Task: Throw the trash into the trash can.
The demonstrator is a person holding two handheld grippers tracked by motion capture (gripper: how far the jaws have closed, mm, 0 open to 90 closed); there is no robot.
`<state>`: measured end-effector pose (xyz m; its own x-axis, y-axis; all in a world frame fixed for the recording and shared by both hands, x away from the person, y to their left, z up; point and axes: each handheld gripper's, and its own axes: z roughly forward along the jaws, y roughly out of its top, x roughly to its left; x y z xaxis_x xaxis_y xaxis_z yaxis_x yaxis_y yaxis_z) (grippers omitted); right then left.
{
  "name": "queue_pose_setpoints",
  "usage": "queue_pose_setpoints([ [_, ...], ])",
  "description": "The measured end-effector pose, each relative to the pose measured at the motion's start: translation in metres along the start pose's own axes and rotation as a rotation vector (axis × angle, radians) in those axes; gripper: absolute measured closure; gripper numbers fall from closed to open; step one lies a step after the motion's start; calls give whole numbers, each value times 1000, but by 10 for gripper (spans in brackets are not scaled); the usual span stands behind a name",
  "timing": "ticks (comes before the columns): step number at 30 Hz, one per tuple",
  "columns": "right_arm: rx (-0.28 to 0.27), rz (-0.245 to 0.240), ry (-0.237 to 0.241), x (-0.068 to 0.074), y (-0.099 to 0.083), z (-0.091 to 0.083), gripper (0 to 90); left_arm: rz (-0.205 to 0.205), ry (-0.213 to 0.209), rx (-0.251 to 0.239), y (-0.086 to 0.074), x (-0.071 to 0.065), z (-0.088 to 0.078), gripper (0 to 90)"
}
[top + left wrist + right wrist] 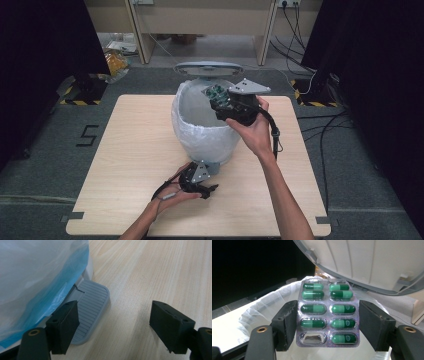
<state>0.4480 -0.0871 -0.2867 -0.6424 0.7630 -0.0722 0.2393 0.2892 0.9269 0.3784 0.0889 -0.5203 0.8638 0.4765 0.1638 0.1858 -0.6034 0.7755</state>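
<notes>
A round pedal bin [202,135] lined with a white bag [262,305] stands mid-table, its grey lid [208,68] raised. My right gripper [216,97] is over the bin's mouth, shut on a silver blister pack [327,312] of green capsules. The pack stands upright between the pads, held by its two long edges, and one pocket at its lower left is empty. The lid's pale underside [367,262] hangs just beyond it. At the bin's foot, my left gripper [117,325] is open with its jaws wide apart. One jaw lies over the ribbed grey pedal [92,302]; the other is over bare wood.
The light wooden table [125,150] has free surface to the left, right and front of the bin. Dark curtains flank the scene, and cables [320,125] run over the grey floor at right. A wooden bench and some clutter stand behind the table.
</notes>
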Motion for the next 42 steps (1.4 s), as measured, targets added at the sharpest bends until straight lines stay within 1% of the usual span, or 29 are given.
queue_pose_setpoints([
  [2, -3, 1, 6, 1, -1, 2, 334, 0, 0, 0, 0, 0, 0, 226],
  [5, -2, 13, 7, 2, 0, 3, 260, 0, 0, 0, 0, 0, 0, 226],
  [8, -9, 19, 9, 1, -1, 2, 231, 0, 0, 0, 0, 0, 0, 226],
  [13, -10, 38, -3, -5, -4, -3, 229, 0, 0, 0, 0, 0, 0, 226],
  [17, -5, 46, -18, -13, -9, -9, 229, 0, 0, 0, 0, 0, 0, 226],
  [24, -16, 71, -42, -28, -13, -26, 229, 0, -1, 0, 0, 0, 0, 226],
  [30, -23, 80, -65, -38, -21, -38, 229, 3, -1, 2, 0, 0, 0, 226],
  [31, -22, 83, -68, -39, -23, -40, 229, -3, -2, -3, 0, 0, 0, 226],
  [35, -17, 88, -86, -46, -29, -46, 229, -3, -2, -4, 0, 0, 0, 226],
  [42, -29, 96, -107, -54, -34, -58, 228, -4, -2, -4, 0, 0, 0, 226],
])
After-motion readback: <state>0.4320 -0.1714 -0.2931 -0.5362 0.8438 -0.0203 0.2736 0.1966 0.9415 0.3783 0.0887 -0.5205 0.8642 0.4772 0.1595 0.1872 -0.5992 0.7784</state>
